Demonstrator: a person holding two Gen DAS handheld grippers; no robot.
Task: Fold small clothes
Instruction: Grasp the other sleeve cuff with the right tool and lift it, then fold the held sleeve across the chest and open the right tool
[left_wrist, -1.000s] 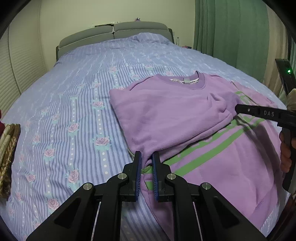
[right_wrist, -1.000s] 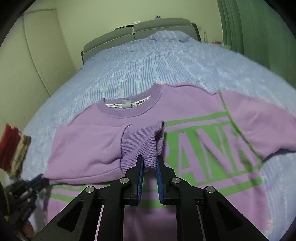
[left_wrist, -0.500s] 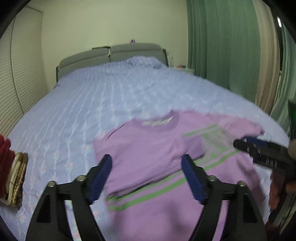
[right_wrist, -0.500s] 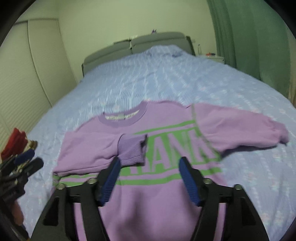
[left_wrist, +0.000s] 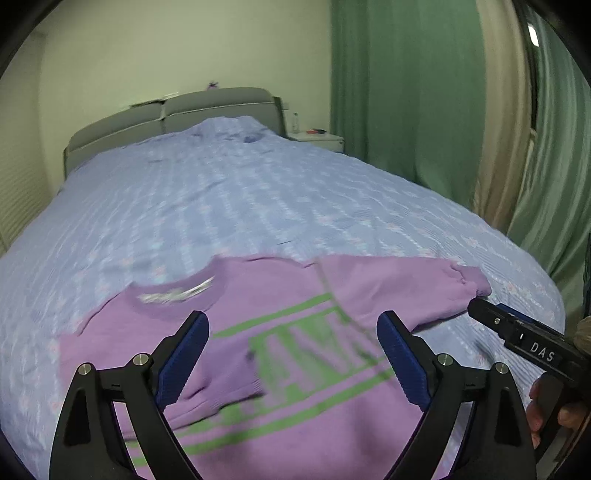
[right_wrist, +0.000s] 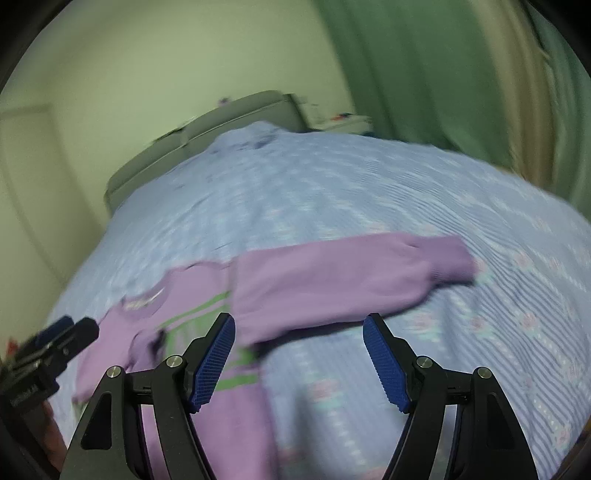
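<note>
Clearly, from the left wrist view, the left gripper (left_wrist: 291, 354) is seen with its jaws still opening, nothing pinched between them, above the purple sweatshirt (left_wrist: 295, 354), which is spread near the foot edge of the bed (left_wrist: 229, 199); one sleeve is folded across its chest. From the right wrist view, the right gripper (right_wrist: 299, 358) is held wide and empty over the outstretched sleeve (right_wrist: 351, 284).

One purple sweatshirt (left_wrist: 295, 354), one bed (left_wrist: 240, 206), one grey headboard (left_wrist: 184, 114), one nightstand (left_wrist: 317, 140), two grippers: left gripper (left_wrist: 293, 354), right gripper (right_wrist: 299, 358).
</note>
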